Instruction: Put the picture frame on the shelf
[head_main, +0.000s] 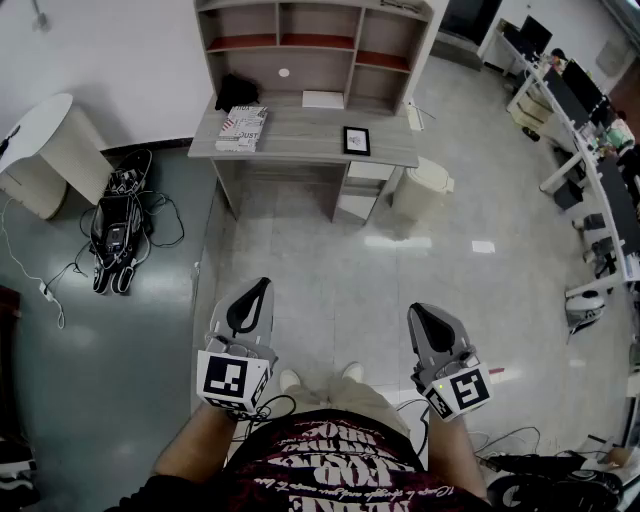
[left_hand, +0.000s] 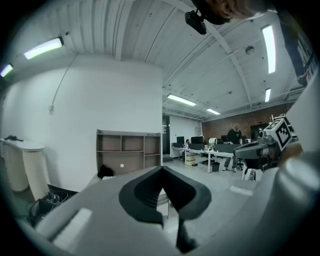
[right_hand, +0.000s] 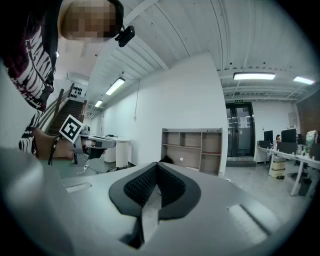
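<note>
- The picture frame (head_main: 356, 140) sat on the desk (head_main: 300, 140), near its front edge towards the right; a small dark-rimmed rectangle with a pale inner mat, and whether it stood propped or lay flat could not be told
- Its thin hard rim and probably glazed face looked slick; a pinch on one edge could let it twist or tip off the front edge
- The shelf (head_main: 318, 42) rose at the back of the desk, matte grey-brown board split into boxy compartments; the frame might knock a divider on the way in
- A patterned book (head_main: 241, 127) and a soft black bundle (head_main: 236, 90) lay well to the left, out of the way
- The left hand-held gripper (head_main: 264, 285) and the right hand-held gripper (head_main: 415, 312) had jaws together, empty, well short of the desk; they would need parting first
- Glossy floor (head_main: 320, 260); the loose cables (head_main: 120, 225) at left could snag a foot
</note>
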